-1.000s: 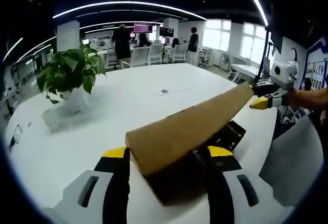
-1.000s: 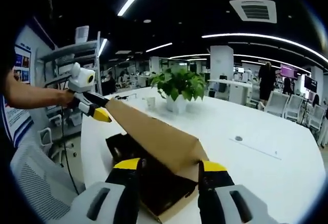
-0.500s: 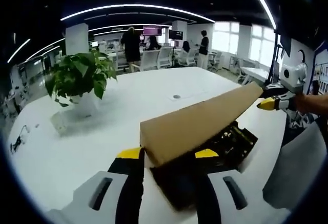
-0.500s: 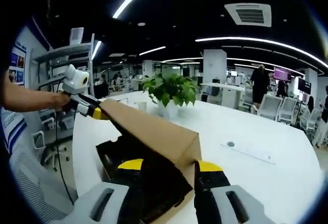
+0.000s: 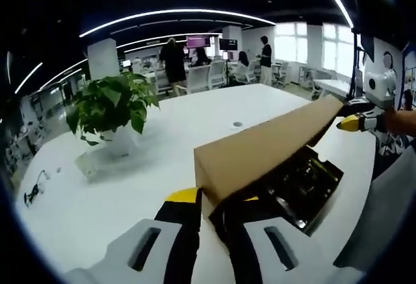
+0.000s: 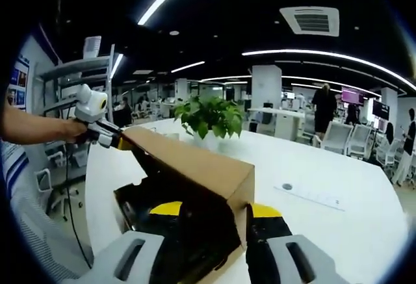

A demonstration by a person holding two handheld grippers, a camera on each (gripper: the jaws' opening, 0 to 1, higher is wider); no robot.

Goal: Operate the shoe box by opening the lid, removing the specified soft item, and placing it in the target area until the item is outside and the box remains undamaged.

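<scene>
A brown cardboard shoe box lid [image 5: 260,151] is raised at a slant over the black box [image 5: 305,180] on the white table [image 5: 162,134]. My left gripper [image 5: 214,205] is shut on the lid's near end, whose corner sits between the yellow-tipped jaws. At the lid's far end the right gripper [image 5: 354,123] grips it, held by a person's hand. In the right gripper view the lid [image 6: 195,167] runs from my right gripper [image 6: 214,214], shut on its end, to the left gripper [image 6: 107,138]. The dark box interior [image 6: 188,238] lies below; its contents are unclear.
A potted green plant [image 5: 110,105] stands on the table to the left of the box, also the plant [image 6: 211,118] beyond the lid. A small round port [image 6: 286,186] is set in the tabletop. People and office chairs [image 5: 195,69] are far behind. The table edge is close.
The lid has risen and tilted more steeply, showing more of the black box beneath. My left jaws have drawn closer together on the lid's end. Both cameras rose slightly.
</scene>
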